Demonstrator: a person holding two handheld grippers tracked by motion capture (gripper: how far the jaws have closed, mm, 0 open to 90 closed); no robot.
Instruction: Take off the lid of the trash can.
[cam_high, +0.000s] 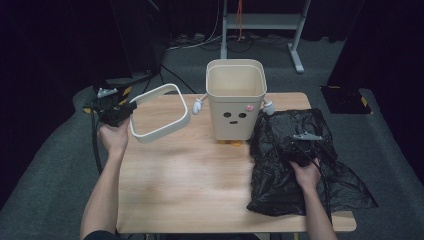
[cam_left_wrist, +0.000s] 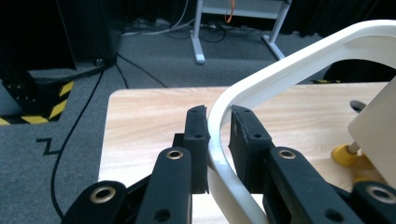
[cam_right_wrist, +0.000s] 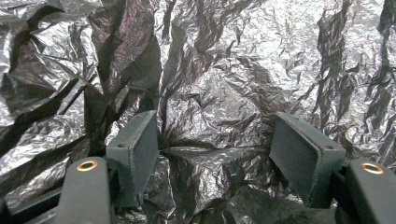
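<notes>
A cream bin (cam_high: 235, 115) with a drawn face, small arms and yellow feet stands upright at the back middle of the wooden table (cam_high: 200, 190). Its white rim ring (cam_high: 165, 130) hangs tilted above the table's left part, and my left gripper (cam_high: 125, 111) is shut on the ring's near left edge. In the left gripper view the ring (cam_left_wrist: 289, 70) runs between the two pads of my left gripper (cam_left_wrist: 218, 112). A crumpled black plastic bag (cam_high: 280, 190) lies flat on the table's right side. My right gripper (cam_high: 299, 150) rests over it, open, with the bag (cam_right_wrist: 224, 70) spread under the right gripper (cam_right_wrist: 215, 140).
Beyond the table a grey desk frame (cam_high: 295, 45) stands on dark carpet with cables (cam_high: 200, 42) around it. A black and yellow striped base (cam_left_wrist: 42, 109) sits on the floor at the left. The bin's yellow foot (cam_left_wrist: 343, 154) shows close to the ring.
</notes>
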